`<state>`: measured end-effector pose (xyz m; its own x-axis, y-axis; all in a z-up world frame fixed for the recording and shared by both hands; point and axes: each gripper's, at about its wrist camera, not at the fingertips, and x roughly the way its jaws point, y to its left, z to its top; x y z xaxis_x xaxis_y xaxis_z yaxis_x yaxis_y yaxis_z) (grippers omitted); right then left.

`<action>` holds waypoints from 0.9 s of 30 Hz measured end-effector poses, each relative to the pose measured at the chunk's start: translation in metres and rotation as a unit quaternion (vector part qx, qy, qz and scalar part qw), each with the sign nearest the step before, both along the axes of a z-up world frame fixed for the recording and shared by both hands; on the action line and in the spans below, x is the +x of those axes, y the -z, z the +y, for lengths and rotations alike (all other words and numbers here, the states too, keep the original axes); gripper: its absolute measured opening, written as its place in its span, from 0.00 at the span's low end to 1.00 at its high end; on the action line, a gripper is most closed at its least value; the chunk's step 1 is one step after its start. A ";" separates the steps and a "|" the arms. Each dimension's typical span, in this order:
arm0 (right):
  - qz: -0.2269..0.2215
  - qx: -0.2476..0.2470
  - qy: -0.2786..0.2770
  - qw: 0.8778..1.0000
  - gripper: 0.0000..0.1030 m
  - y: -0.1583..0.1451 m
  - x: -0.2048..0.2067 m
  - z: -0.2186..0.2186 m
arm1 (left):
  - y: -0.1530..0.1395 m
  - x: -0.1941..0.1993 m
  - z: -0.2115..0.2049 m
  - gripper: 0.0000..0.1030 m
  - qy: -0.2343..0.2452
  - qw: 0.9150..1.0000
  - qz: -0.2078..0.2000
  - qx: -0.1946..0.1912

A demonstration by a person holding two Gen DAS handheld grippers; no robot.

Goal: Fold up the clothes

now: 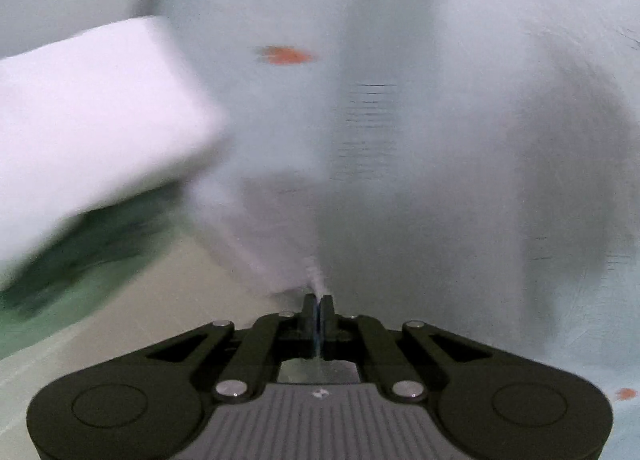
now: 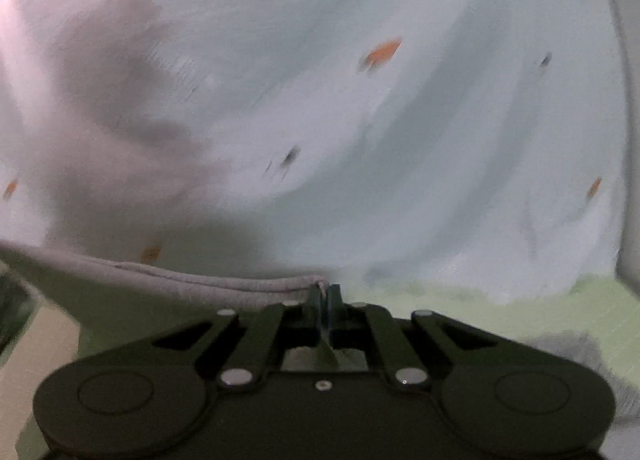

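A pale blue-white garment (image 1: pixel 400 107) with small orange and dark marks fills most of both views, blurred by motion. My left gripper (image 1: pixel 319 300) is shut, pinching a corner of this cloth between its black fingers. In the right wrist view the same garment (image 2: pixel 360 119) spreads out ahead, its stitched hem running in from the left to my right gripper (image 2: pixel 325 292), which is shut on that hem. The cloth hangs taut from both pinches.
A folded white stack (image 1: pixel 88 115) lies at the left over something dark green (image 1: pixel 80 252). A light green surface (image 2: pixel 500 320) shows under the garment, with a grey fuzzy patch (image 2: pixel 580 360) at the right.
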<state>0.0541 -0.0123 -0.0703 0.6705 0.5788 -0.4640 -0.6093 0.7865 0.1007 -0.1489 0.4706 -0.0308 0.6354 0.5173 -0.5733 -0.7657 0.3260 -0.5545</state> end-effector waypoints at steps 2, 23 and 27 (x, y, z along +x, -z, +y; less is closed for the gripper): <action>0.057 -0.022 -0.030 0.998 0.05 0.025 -0.014 0.005 | 0.019 -0.020 -0.014 0.00 -0.014 0.999 0.034 -0.023; 0.096 -0.077 0.049 0.991 1.00 0.036 -0.025 -0.074 | 0.094 -0.035 -0.205 0.94 0.122 0.966 0.227 -0.011; 0.106 -0.068 0.085 0.988 1.00 0.023 -0.003 -0.119 | 0.088 -0.003 -0.250 0.94 0.196 0.952 0.232 0.034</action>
